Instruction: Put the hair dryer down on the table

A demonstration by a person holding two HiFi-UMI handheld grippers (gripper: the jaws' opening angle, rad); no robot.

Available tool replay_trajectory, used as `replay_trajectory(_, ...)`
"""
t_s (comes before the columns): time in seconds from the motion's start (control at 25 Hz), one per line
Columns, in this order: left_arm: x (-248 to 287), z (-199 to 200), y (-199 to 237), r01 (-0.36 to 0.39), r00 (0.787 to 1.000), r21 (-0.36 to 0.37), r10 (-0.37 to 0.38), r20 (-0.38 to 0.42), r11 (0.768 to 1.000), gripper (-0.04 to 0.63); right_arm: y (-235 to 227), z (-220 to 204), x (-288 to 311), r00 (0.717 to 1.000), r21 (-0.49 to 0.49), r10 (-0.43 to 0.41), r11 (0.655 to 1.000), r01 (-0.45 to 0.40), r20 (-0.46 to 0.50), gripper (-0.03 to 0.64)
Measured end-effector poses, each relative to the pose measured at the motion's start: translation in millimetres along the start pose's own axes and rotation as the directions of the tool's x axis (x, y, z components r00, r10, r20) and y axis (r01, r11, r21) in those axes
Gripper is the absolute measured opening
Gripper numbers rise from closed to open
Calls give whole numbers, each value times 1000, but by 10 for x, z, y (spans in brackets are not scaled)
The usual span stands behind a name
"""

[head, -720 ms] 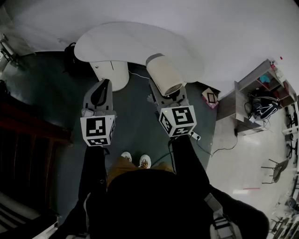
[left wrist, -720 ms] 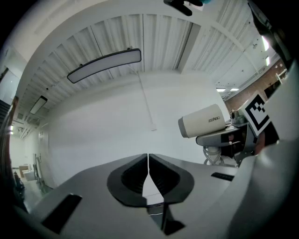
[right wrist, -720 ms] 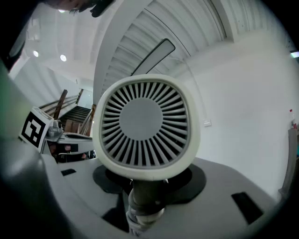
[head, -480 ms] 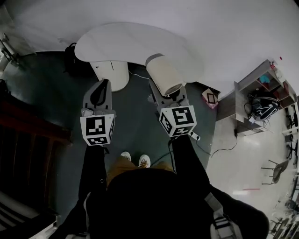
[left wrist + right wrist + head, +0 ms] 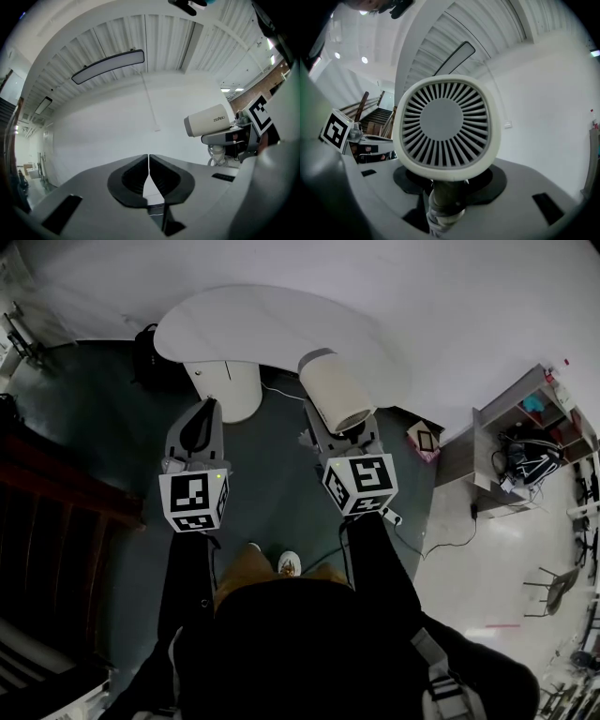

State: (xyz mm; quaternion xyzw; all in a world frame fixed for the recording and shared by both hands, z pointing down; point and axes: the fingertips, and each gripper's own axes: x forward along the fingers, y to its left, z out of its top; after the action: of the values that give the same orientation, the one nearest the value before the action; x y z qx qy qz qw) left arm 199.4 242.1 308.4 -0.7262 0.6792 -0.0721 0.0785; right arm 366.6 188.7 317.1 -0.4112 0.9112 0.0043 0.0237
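Note:
A cream hair dryer (image 5: 335,390) lies level in my right gripper (image 5: 343,432), which is shut on its handle. Its barrel points toward the white curved table (image 5: 253,320) and hangs by the table's near edge, above the dark floor. In the right gripper view the rear grille (image 5: 446,124) fills the middle, and the grey handle (image 5: 444,199) sits between the jaws of my right gripper (image 5: 447,180). My left gripper (image 5: 197,427) is shut and holds nothing, level beside the right one. In the left gripper view, my left gripper (image 5: 149,168) has its jaws together, with the hair dryer (image 5: 208,123) to the right.
The table stands on a white round pedestal (image 5: 225,385). A power strip (image 5: 392,515) with a cable lies on the floor at the right. A grey shelf unit (image 5: 511,437) and a small box (image 5: 424,437) stand further right. Dark wooden stairs (image 5: 56,521) run along the left.
The person has taken a small step: one shoe is now hidden under a knee. Both grippers and the dryer keep almost the same place, a touch nearer the table.

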Motion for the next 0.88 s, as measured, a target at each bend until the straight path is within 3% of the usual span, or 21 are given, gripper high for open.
replay_trajectory(0.52,252,-21,434,-12,1000,14,12,2,1000,21,75,-45,467,1000,5,9,1000,-9,-3,215)
replay_trajectory(0.88,831,-86,1071,-15,999,11,14,45,1000,21,149,-149,1301,999,-1,5,1000,-5,-33,215)
